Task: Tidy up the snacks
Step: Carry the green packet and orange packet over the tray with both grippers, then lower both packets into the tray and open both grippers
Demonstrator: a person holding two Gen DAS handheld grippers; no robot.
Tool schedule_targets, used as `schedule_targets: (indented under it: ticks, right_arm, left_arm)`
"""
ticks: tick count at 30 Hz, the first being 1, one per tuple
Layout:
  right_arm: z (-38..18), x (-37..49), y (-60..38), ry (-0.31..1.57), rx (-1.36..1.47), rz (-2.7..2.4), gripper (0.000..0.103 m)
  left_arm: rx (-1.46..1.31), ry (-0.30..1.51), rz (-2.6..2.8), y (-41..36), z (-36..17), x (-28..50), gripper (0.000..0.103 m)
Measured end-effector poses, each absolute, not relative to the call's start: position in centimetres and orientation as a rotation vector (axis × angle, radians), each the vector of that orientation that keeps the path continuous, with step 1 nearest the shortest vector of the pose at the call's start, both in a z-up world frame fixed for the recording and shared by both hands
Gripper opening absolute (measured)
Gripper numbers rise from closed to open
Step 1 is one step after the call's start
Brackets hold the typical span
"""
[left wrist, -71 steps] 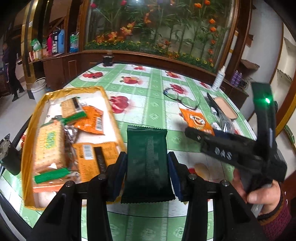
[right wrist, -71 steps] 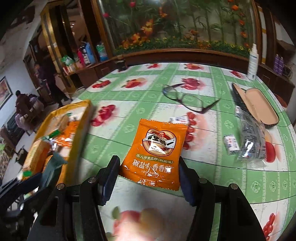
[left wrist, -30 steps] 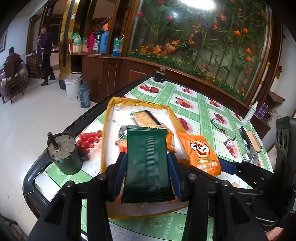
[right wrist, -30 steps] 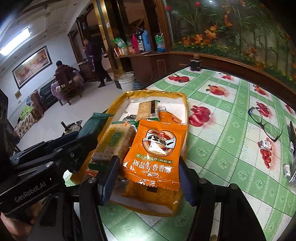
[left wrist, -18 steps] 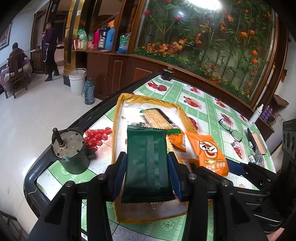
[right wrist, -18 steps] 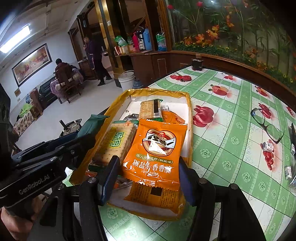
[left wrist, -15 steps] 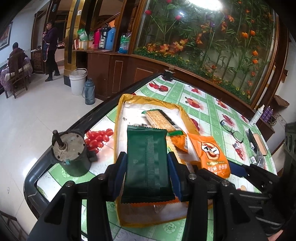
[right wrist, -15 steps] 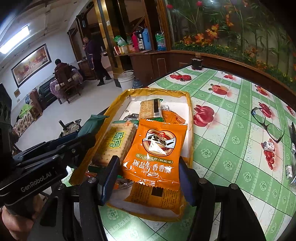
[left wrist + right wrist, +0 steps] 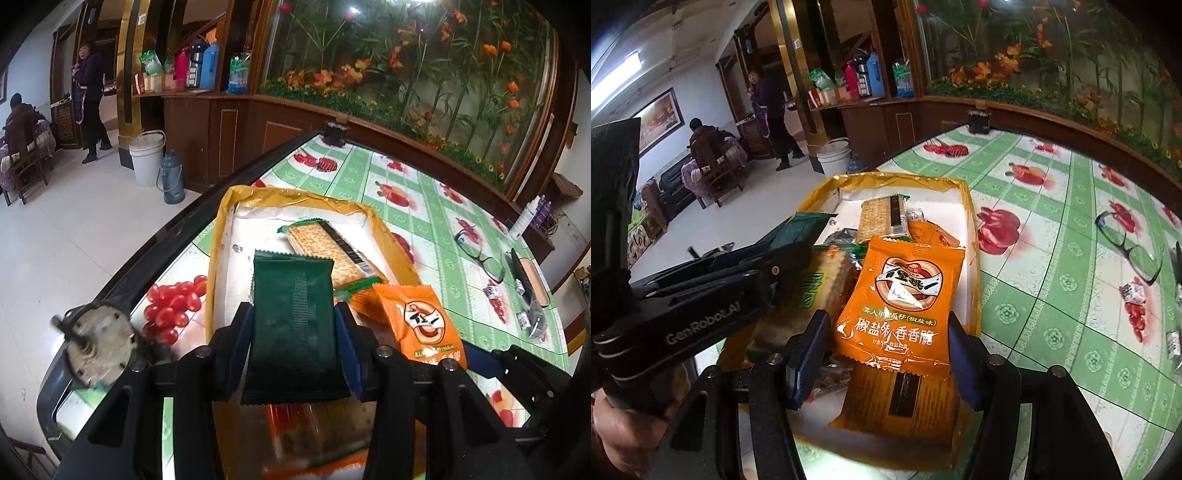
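My left gripper [image 9: 293,325] is shut on a dark green snack packet [image 9: 293,325] and holds it above the near left part of the yellow tray [image 9: 218,236]. My right gripper [image 9: 886,354] is shut on an orange snack packet [image 9: 905,295] and holds it above the tray's [image 9: 973,225] near right part. The orange packet also shows in the left wrist view [image 9: 421,325]. The green packet's tip [image 9: 809,225] and the left gripper's body [image 9: 701,306] show in the right wrist view. The tray holds cracker packs [image 9: 325,247] and several other snacks.
A round metal motor [image 9: 96,347] stands at the table's rim left of the tray. Glasses [image 9: 480,254], a glasses case [image 9: 528,277] and small wrapped items [image 9: 1132,291] lie on the green tablecloth to the right. The table edge [image 9: 155,247] runs close along the tray's left side.
Both grippers carried their packets from the open table to above the tray. In the last half second they dropped lower and closer over the snacks in it.
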State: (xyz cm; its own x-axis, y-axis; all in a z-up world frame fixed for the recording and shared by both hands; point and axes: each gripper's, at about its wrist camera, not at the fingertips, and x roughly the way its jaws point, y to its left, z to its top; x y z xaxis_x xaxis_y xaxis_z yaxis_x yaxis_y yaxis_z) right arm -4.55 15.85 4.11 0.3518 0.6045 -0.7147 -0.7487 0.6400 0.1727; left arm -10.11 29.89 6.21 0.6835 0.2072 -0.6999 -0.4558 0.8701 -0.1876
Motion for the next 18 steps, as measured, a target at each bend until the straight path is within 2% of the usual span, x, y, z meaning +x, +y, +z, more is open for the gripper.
schedule_targets:
  ticks: [18]
  right_arm:
    - [1.7, -1.9, 17.9, 0.923, -0.21, 0.883, 0.067]
  left_arm:
    - [-0.389, 0.798, 0.365, 32.5, 5.3, -6.2, 0.044]
